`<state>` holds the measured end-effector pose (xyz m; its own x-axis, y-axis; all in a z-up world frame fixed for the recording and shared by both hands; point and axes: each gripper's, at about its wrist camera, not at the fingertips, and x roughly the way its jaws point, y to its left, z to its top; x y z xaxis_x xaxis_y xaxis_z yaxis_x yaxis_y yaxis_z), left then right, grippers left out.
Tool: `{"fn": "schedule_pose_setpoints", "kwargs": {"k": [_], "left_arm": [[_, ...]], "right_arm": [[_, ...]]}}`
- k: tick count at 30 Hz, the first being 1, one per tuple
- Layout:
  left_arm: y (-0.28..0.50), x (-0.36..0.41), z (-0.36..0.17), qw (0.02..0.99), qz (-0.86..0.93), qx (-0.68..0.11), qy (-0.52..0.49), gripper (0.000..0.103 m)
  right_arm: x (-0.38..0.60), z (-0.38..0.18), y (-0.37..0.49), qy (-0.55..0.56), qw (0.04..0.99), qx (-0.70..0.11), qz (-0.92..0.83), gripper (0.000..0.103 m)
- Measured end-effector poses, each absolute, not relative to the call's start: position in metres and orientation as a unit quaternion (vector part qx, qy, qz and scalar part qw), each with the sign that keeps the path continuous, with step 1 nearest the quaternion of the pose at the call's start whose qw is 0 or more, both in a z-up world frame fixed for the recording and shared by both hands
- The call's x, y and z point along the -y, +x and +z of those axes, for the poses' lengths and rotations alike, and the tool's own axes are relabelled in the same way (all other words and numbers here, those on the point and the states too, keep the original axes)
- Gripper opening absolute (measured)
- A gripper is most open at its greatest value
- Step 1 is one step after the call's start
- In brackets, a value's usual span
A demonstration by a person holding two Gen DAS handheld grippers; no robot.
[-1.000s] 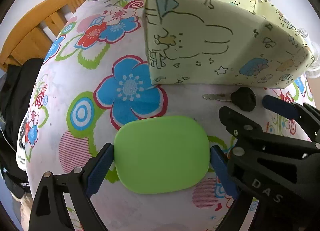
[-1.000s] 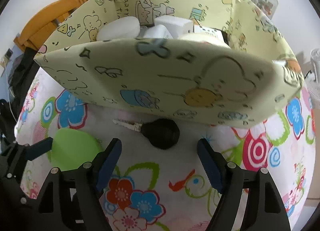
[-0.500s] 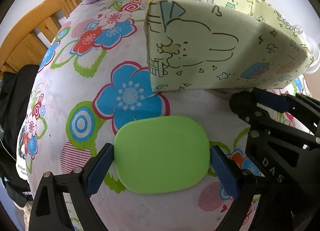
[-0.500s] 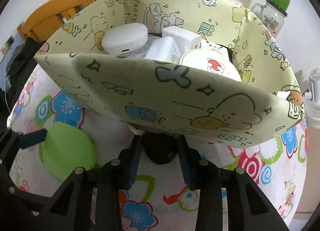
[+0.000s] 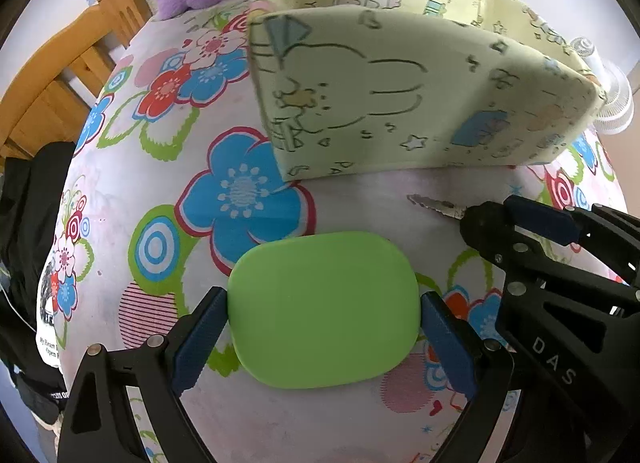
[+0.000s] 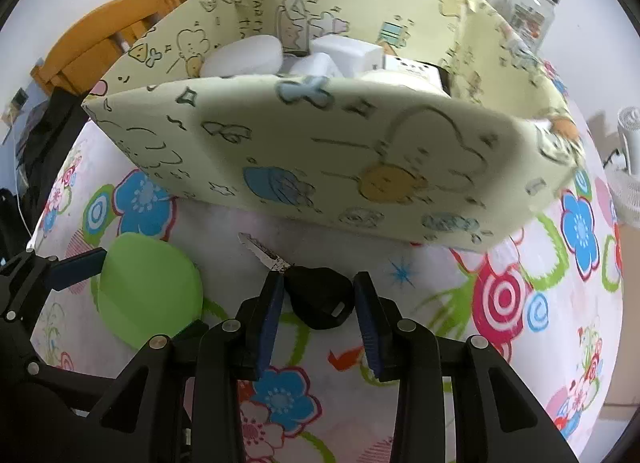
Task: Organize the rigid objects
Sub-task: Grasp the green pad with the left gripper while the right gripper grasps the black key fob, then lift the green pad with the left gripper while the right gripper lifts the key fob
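— What is the right gripper (image 6: 318,303) doing?

— It is squeezing the black head of the key (image 6: 320,297). Both blue pads are pressing on it, one on each side. The silver part is poking out in front, toward the yellow box (image 6: 320,159).

— And the left gripper (image 5: 323,313)?

— It is holding the green lid (image 5: 323,305). Its jaws are standing wide, but the pads are touching both short ends of it. The lid is lying flat on the flowery cloth (image 5: 224,143), right between the fingers.

— So what step is this?

— I think it is the grabbing step. Both things are caught but are sitting on the cloth.

— What comes next?

— Probably lifting. The box is just ahead of both grippers, with white things already inside. The key needs to go up over the near wall, then get dropped in.
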<state>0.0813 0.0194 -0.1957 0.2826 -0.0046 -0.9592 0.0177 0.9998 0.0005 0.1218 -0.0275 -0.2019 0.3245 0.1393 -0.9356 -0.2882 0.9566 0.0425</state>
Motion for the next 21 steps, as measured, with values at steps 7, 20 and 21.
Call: {"fn": "schedule_pose_setpoints", "kwargs": {"k": [7, 20, 21], "left_arm": [[0.072, -0.003, -0.192, 0.803, -0.013, -0.596, 0.007, 0.095], [0.046, 0.028, -0.172, 0.812, -0.008, -0.584, 0.012, 0.096], [0.046, 0.027, -0.170, 0.812, -0.007, -0.583, 0.012, 0.096]], "right_arm": [[0.048, -0.200, 0.101, -0.054, 0.813, -0.567, 0.122, 0.039], [0.095, -0.188, 0.079, -0.042, 0.819, -0.561, 0.117, 0.039], [0.100, -0.184, 0.077, -0.041, 0.819, -0.560, 0.118, 0.039]]}}
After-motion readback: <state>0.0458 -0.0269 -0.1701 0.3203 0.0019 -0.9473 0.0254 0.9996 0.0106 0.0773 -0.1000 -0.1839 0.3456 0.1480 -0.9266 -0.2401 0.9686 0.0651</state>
